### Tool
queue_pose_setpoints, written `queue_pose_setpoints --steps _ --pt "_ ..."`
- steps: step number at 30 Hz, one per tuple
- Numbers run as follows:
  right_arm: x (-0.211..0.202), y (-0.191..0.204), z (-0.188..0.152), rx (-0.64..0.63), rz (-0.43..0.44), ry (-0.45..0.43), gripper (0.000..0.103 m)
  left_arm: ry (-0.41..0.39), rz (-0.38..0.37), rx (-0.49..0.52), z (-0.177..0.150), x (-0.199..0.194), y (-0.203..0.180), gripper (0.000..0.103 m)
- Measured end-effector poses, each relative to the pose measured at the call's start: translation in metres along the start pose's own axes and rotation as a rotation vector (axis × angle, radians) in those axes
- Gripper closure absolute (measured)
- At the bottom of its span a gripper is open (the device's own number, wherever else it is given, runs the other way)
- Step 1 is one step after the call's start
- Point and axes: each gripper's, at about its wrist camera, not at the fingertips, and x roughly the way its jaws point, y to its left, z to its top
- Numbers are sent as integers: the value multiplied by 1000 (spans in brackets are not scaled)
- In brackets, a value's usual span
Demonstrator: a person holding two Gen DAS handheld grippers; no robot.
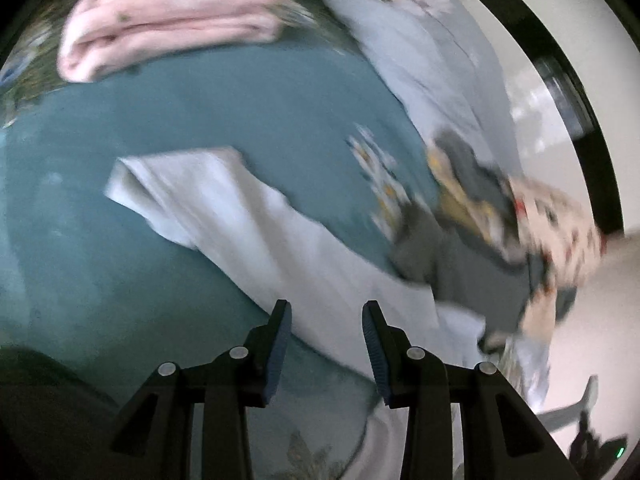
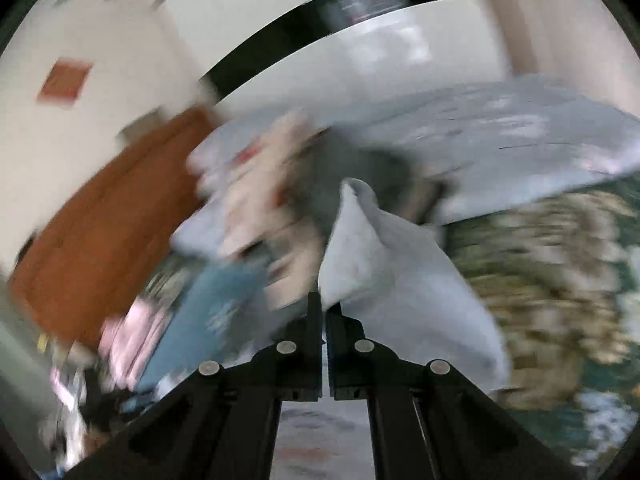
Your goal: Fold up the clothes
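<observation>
Clothes pile (image 1: 500,216): smeared by motion blur, garments indistinguishable.
White garment (image 2: 384,256): lower end hidden behind the right gripper (image 2: 324,308).
Pink fabric (image 2: 132,340): blurred.

Two grippers show, one per view: the left gripper (image 1: 326,344) and the right gripper (image 2: 323,312). On the one teal sheet (image 1: 200,112) lies one white cloth (image 1: 248,216), stretched from centre to near right. One folded pink garment (image 1: 168,20) sits far left. One pale blue garment (image 1: 432,60) lies far right. One mixed heap (image 1: 500,216) lies at right; blur hides how many pieces it holds. One orange headboard (image 2: 112,216) shows.
</observation>
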Motion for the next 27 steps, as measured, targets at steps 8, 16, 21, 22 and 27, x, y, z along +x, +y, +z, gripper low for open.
queue_pose_setpoints --steps 8,16,21,22,27 --pt "164 115 -84 -130 39 318 102 -67 -1 -308 44 -16 75 50" --pt "210 126 -131 -178 -108 504 94 -62 -44 -540 64 7 120 48" --pt "191 112 -118 -112 -111 488 60 -29 -141 -576 80 24 131 48" --pt "186 110 -115 -99 -116 483 60 -10 -158 -603 82 30 135 48" --pt "177 102 -107 -59 -150 500 60 47 -157 -694 84 45 151 67"
